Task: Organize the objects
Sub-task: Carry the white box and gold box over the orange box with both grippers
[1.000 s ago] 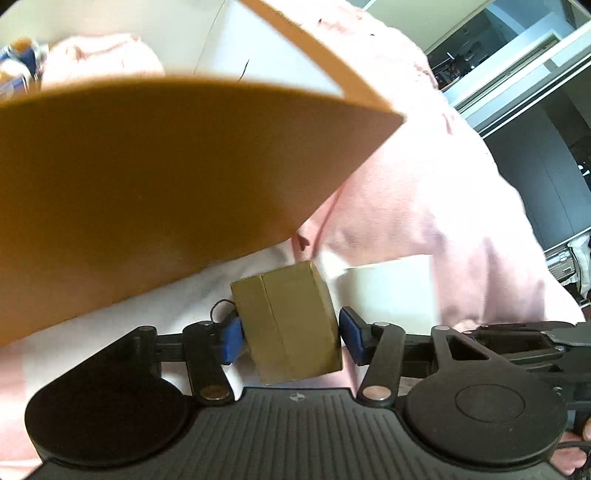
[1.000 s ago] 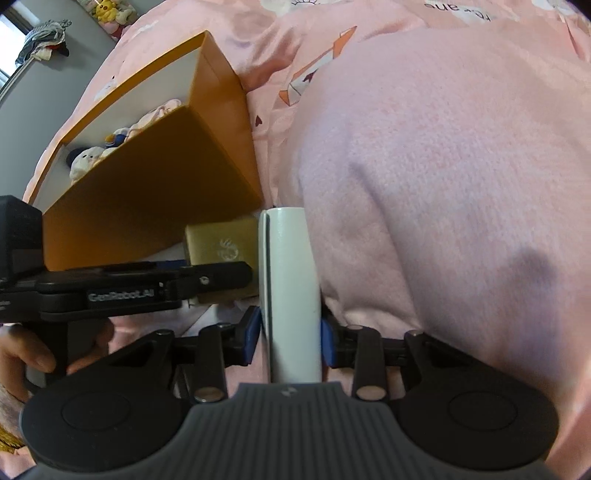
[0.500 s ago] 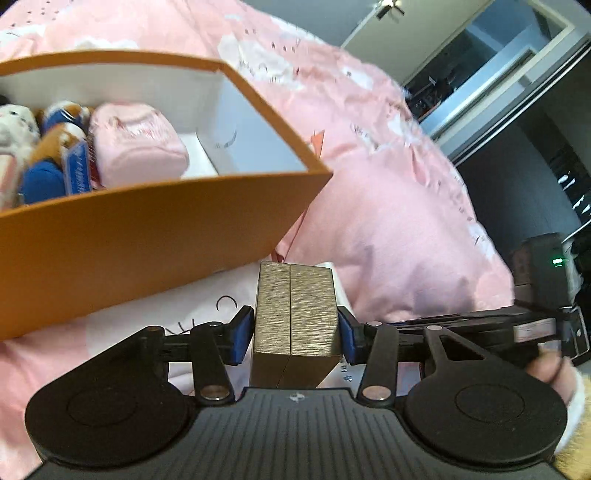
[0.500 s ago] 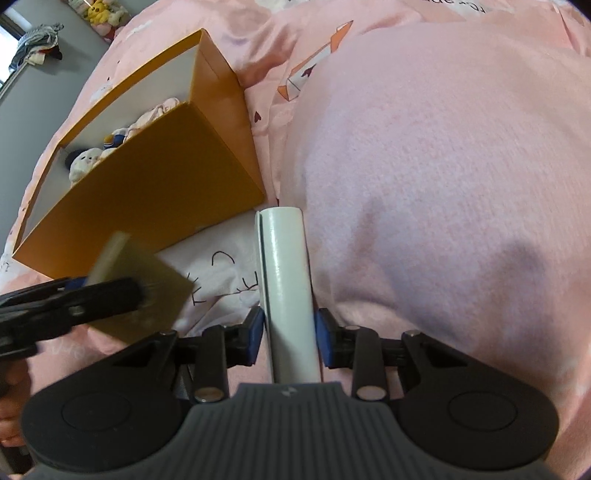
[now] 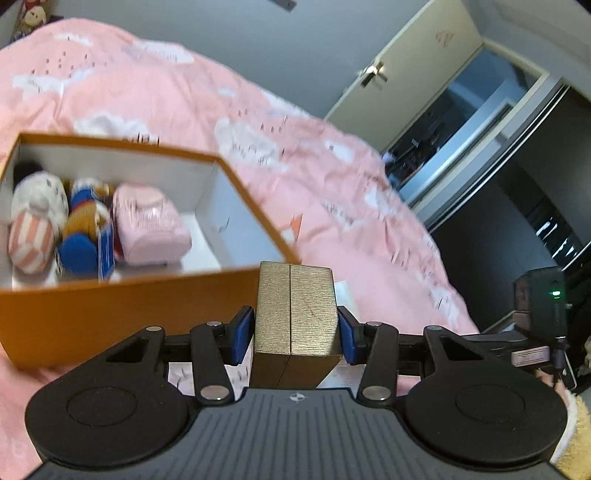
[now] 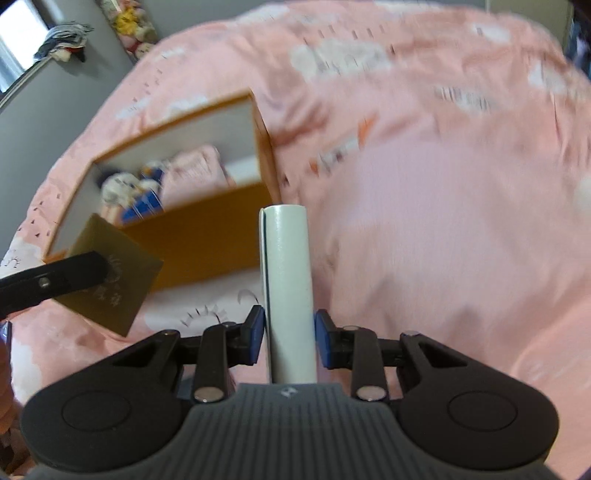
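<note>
My left gripper (image 5: 295, 334) is shut on a small gold box (image 5: 295, 321) and holds it in the air, just short of the near wall of the orange box (image 5: 110, 306). The gold box also shows in the right wrist view (image 6: 114, 280), left of the orange box (image 6: 207, 236). My right gripper (image 6: 290, 334) is shut on a flat white case (image 6: 288, 288), held edge-on above the bed, right of the orange box's near corner. Inside the orange box lie a pink pouch (image 5: 147, 225) and plush toys (image 5: 40, 218).
The pink bedspread (image 5: 221, 110) covers the bed, with a raised pink mound (image 6: 443, 258) to the right of the orange box. An open door (image 5: 406, 92) and a dark wardrobe (image 5: 535, 192) stand beyond the bed. Plush toys (image 6: 133, 22) sit on a far shelf.
Both grippers have risen with their loads. The gold box went from the bed by the orange box's wall up to its rim level, and the box's inside came into view.
</note>
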A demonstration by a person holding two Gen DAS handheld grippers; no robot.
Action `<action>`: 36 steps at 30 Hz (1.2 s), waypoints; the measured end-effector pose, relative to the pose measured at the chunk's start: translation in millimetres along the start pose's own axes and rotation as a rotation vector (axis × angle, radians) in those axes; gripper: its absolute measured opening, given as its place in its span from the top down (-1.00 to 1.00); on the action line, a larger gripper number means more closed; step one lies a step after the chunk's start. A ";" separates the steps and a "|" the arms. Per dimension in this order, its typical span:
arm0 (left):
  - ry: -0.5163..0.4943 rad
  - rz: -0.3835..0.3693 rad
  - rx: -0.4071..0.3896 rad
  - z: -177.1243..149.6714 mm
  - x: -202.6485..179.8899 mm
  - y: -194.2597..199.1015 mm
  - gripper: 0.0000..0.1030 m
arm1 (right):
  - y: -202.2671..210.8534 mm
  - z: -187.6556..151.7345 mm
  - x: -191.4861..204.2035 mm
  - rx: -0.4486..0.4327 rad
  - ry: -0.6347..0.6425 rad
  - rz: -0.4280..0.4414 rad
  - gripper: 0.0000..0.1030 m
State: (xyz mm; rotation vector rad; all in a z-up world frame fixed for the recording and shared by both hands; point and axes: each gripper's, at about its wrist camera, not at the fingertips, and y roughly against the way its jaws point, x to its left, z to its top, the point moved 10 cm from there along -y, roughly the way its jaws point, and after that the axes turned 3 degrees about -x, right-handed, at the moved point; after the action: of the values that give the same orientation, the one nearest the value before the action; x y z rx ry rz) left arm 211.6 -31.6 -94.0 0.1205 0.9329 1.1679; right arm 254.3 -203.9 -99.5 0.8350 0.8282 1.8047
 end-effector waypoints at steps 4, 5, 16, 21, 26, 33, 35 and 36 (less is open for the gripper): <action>-0.004 -0.005 -0.060 27.9 1.5 7.3 -0.04 | 26.4 38.3 20.5 -0.071 0.073 0.008 0.39; -0.005 -0.005 -0.074 35.0 2.2 9.4 -0.04 | 32.5 51.2 26.4 -0.093 0.093 0.011 0.39; -0.003 0.076 -0.070 95.1 47.8 -23.4 -0.04 | -14.2 163.6 81.9 -0.155 0.207 0.043 0.39; 0.008 0.103 0.024 98.2 78.5 -62.0 -0.04 | -74.6 172.6 80.9 -0.059 0.230 -0.002 0.39; 0.009 0.143 0.092 91.3 103.4 -89.7 -0.04 | -120.2 162.4 74.2 0.033 0.246 -0.016 0.40; -0.018 0.242 0.151 80.3 129.1 -101.0 -0.04 | -161.6 141.6 68.6 0.164 0.288 -0.075 0.39; -0.003 0.228 0.159 79.2 132.4 -100.9 -0.04 | -167.6 134.6 69.1 0.204 0.301 -0.077 0.39; -0.002 0.230 0.159 79.2 133.8 -101.0 -0.04 | -170.6 131.8 69.1 0.223 0.301 -0.082 0.39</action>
State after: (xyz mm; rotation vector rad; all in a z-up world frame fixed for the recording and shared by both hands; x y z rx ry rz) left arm 349.4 64.4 -172.5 0.3651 1.0292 1.3031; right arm 420.9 -61.6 -156.4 0.6645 1.2583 1.8121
